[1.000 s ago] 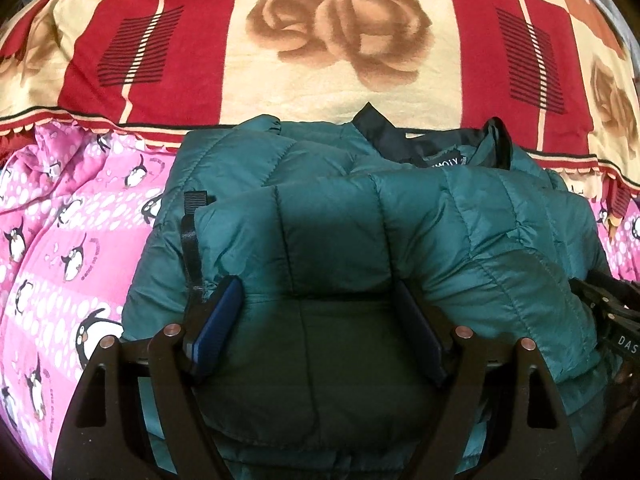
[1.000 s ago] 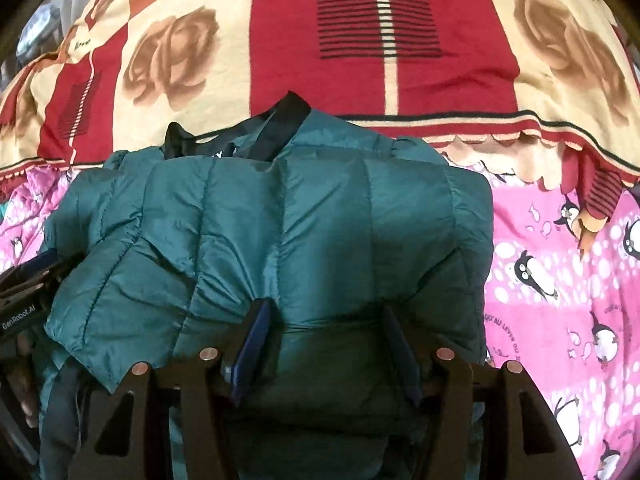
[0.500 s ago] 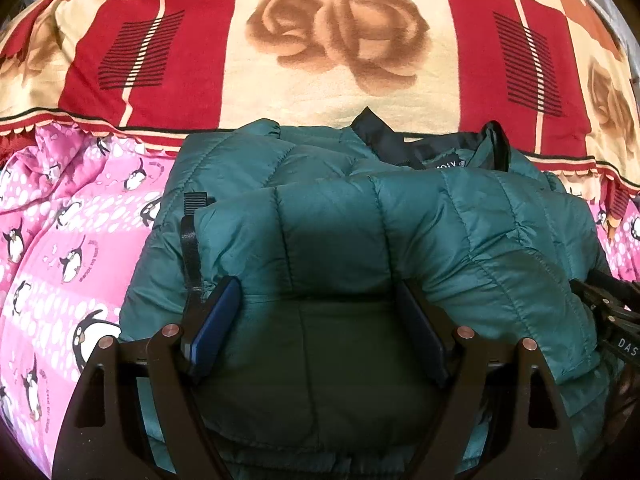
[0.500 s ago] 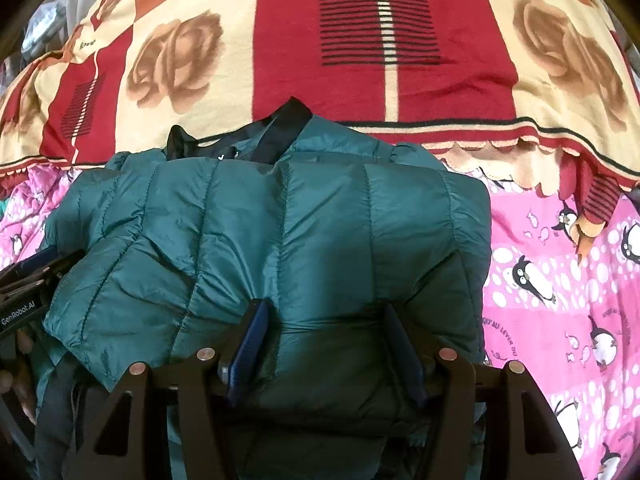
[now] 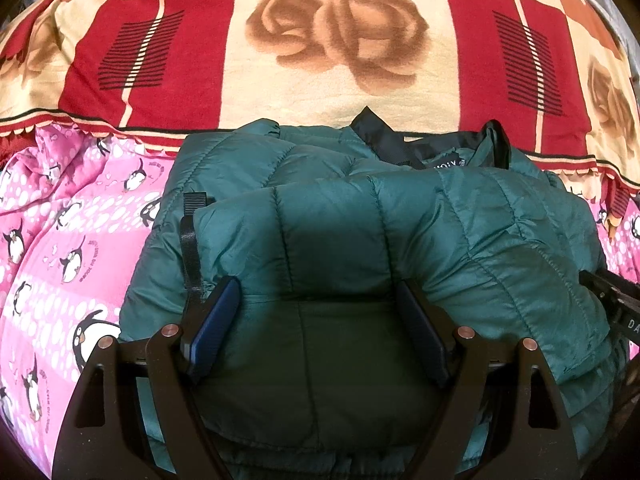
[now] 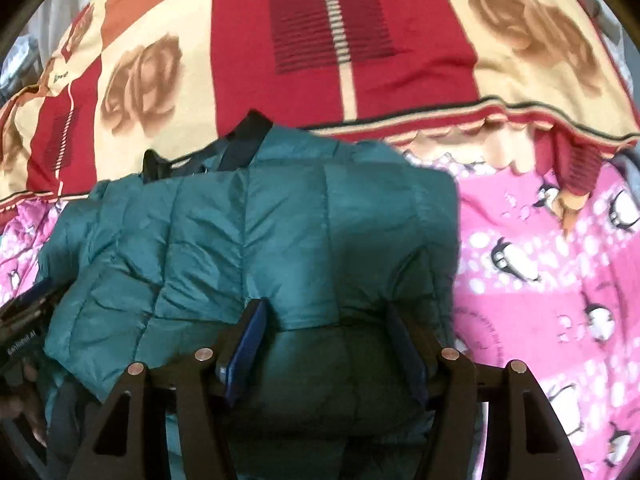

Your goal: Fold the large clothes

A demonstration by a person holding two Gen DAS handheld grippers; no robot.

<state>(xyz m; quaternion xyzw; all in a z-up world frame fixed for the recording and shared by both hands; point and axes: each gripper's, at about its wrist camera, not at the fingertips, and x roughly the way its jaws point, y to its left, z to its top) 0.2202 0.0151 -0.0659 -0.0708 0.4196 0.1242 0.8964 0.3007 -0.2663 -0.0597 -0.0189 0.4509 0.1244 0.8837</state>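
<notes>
Jacket (image 5: 400,232) folded, hem edge between right jaws, opening; blanket (image 5: 328,92) beyond

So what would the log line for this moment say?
jacket: folded on bed | left gripper: jaws wide, jacket between | right gripper: jaws opening, jacket between | blanket: behind jacket

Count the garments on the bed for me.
1: the green puffer jacket, folded, lying across the pink penguin sheet with its far edge on the rose blanket. Anything beneath it would be hidden.
</notes>
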